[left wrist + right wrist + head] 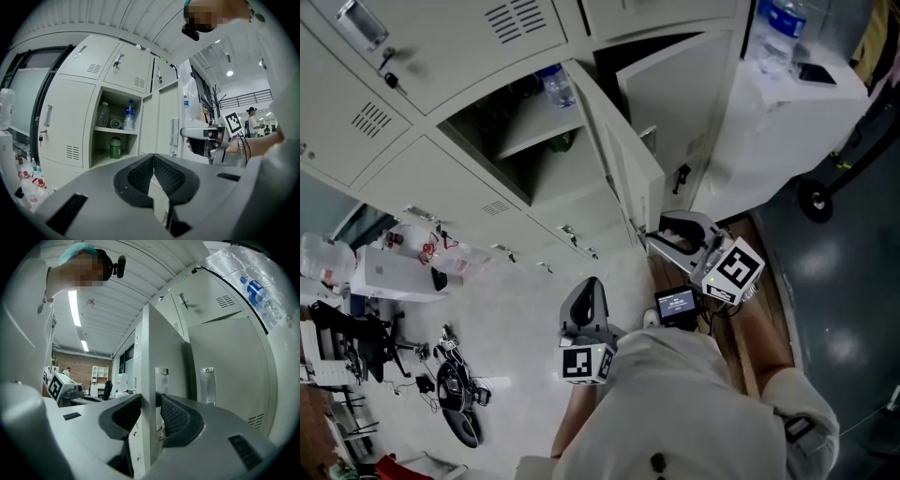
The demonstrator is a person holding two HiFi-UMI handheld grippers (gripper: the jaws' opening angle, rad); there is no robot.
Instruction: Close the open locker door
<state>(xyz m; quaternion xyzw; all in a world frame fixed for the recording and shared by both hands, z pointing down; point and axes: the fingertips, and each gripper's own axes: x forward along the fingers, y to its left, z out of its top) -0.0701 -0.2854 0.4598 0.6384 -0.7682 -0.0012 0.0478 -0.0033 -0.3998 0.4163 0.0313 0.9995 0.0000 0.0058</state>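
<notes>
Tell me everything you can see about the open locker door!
The locker door looks like thin, flat metal painted pale grey, with a shiny handle plate near its free edge. It stands upright, swung well out from its open compartment. The right claw is closed on that free edge, one pad on each face. Nothing else is seen touching it.

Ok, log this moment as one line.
right gripper: shut on locker door edge | left gripper: shut, empty | door: open

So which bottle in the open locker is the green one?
The green bottle alone on the bottom level; the clear bottle and the blue-labelled bottle stand on the shelf above.
</notes>
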